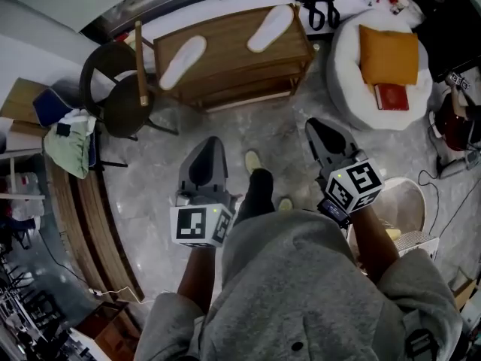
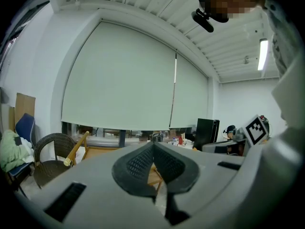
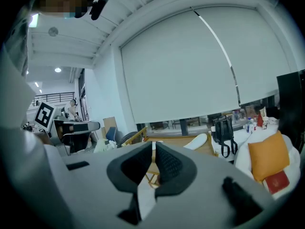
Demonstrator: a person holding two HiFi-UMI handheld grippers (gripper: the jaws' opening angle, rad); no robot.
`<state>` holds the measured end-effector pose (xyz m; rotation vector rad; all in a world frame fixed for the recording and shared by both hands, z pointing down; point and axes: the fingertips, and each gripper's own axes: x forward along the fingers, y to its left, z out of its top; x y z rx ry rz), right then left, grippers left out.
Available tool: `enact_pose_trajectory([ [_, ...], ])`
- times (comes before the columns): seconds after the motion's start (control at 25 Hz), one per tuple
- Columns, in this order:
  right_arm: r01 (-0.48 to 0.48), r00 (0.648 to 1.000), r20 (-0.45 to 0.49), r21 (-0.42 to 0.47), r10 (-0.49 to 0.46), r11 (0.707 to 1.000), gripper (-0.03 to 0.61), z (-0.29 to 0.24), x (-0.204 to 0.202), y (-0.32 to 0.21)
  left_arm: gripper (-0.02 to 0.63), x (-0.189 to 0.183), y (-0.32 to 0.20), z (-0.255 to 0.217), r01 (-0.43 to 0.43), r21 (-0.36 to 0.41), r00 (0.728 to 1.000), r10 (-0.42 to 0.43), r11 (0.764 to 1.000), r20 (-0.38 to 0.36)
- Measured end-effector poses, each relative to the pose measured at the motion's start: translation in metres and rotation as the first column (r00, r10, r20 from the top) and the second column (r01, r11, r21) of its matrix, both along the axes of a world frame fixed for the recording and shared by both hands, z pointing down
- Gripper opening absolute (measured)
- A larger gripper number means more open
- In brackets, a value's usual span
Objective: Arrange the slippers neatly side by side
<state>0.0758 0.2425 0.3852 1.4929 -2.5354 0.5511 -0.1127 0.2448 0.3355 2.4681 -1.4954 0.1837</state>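
We hold both grippers low in front of us, above a grey marble floor (image 1: 285,138) and well short of the slippers. The left gripper (image 1: 211,150) has its jaws pressed together with nothing between them, and its own view shows the dark pads (image 2: 143,163) meeting at the tip. The right gripper (image 1: 320,134) is likewise closed and empty, its pads (image 3: 169,165) touching at the front. Ahead of us stands a wooden rack (image 1: 233,70), and both slippers lie on its top board. The left slipper (image 1: 183,62) sits near the rack's left end. The right slipper (image 1: 270,28) sits near the far right corner, well apart from the first. Both are white and lie at a slant, not lined up with each other. In the right gripper view, one slipper (image 3: 198,141) shows just past the jaws. A wicker chair (image 1: 113,89) stands just left of the rack, with a wooden stick (image 1: 140,62) leaning against it. To the right is a white beanbag (image 1: 353,81) carrying an orange cushion (image 1: 387,55) and a red book (image 1: 391,96).
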Motion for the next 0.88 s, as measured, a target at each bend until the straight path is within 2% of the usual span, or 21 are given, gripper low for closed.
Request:
enact_pose_trajectory([
  [0.28, 0.019, 1.000, -0.009, -0.004, -0.019, 1.000, 0.038, -0.001, -0.019, -0.050, 0.015, -0.014, -0.048, -0.004, 0.011, 0.006, 1.000, -0.011, 1.000, -0.005],
  [0.44, 0.013, 1.000, -0.013, -0.009, -0.013, 1.000, 0.038, -0.004, -0.023, -0.071, 0.015, -0.020, -0.070, -0.001, -0.002, -0.017, 1.000, 0.002, 1.000, -0.006],
  [0.88, -0.007, 0.999, -0.033, -0.014, 0.006, 1.000, 0.038, -0.003, -0.048, -0.134, 0.015, -0.048, -0.138, 0.000, -0.005, -0.005, 1.000, 0.005, 1.000, -0.020],
])
